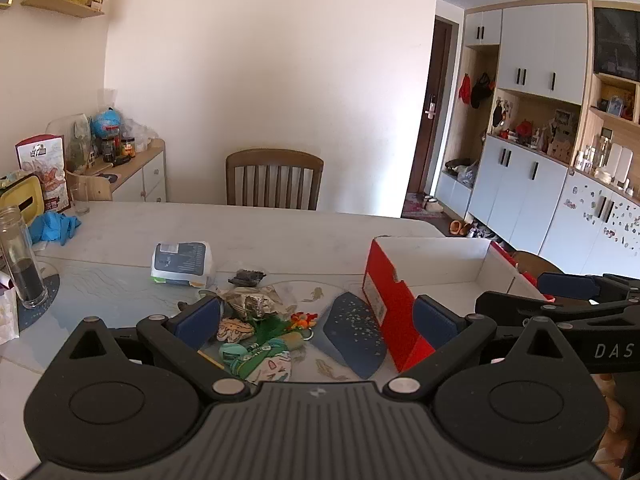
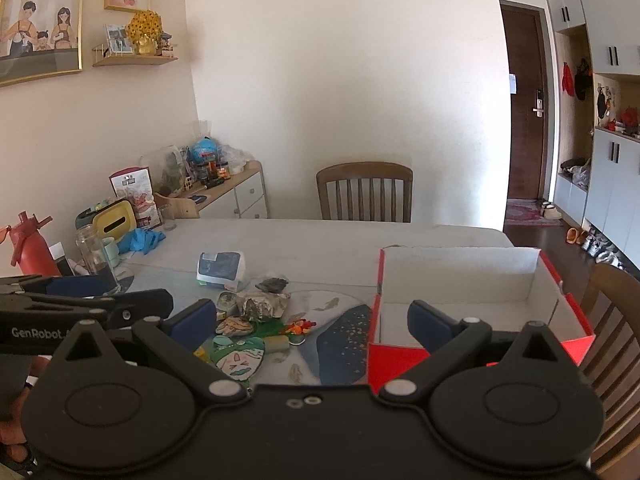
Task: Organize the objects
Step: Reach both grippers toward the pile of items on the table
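Looking along both tools, we see each held just above a pale, marble-patterned table with rounded corners. At far left, the left view shows a tall clear glass jar with dark contents at its base, then crumpled blue gloves. Next comes a soft white-and-navy plastic packet.

The left gripper has its blue-padded jaws spread wide, with nothing between them. Beyond it lies a loose heap of small objects: crinkled silvery foil, painted paper cut-outs, green and orange scraps and a metal ring. A dark blue, speckled, curved placemat sits just beside the heap. To the right stands a red cardboard box with a white interior, open-topped, with a torn rim.

The right gripper is likewise fully open and holds nothing; its right pad overlaps the box's near wall in the picture.

A slatted wooden chair stands behind the table. Only the right view shows a red plastic bottle and framed pictures; only the left shows the wall of white cabinets in full.
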Demonstrator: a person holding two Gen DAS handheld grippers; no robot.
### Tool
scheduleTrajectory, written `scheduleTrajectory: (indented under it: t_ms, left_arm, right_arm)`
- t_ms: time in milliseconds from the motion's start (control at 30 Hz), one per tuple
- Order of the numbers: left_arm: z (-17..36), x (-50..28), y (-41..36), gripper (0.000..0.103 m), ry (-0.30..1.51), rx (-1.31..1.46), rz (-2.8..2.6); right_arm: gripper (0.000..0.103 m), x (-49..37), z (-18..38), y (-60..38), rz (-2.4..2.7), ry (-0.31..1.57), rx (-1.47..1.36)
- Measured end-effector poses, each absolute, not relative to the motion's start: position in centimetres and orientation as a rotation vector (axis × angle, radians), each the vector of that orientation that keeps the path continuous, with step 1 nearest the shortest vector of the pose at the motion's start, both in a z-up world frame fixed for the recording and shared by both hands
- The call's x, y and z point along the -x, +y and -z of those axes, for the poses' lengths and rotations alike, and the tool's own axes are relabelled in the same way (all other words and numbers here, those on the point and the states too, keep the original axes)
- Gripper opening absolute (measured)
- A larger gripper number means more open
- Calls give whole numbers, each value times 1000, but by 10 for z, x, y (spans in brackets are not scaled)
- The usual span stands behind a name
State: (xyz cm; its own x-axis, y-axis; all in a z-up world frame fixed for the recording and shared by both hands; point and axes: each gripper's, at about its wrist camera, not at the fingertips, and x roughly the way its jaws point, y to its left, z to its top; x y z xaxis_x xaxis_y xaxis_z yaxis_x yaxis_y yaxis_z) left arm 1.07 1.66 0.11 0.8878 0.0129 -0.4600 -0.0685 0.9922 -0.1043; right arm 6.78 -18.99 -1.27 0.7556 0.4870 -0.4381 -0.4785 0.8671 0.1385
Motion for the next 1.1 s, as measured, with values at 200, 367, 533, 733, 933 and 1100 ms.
scheduleTrajectory:
  t_ms: [200, 367, 533, 733, 933, 1100]
  left_arm:
    - [4, -27, 36, 103, 488, 113, -33]
    - [11, -46, 57, 103, 515, 122, -29]
    - [25, -63, 78, 103, 544, 106, -54]
    - [61, -86, 107, 103, 616, 76, -68]
    - [107, -102, 126, 102, 698, 25, -29]
    - [135, -108, 136, 102, 731, -26, 13]
  right_arm:
    - [102, -82, 17, -168, -562, 502, -12]
    - [102, -94, 25, -147, -577, 537, 21]
    - [101, -108, 40, -128, -583, 595, 34]
    - [95, -128, 61, -104, -587, 669, 67]
    - [94, -149, 81, -85, -588, 745, 71]
    - [93, -164, 100, -65, -607, 817, 90]
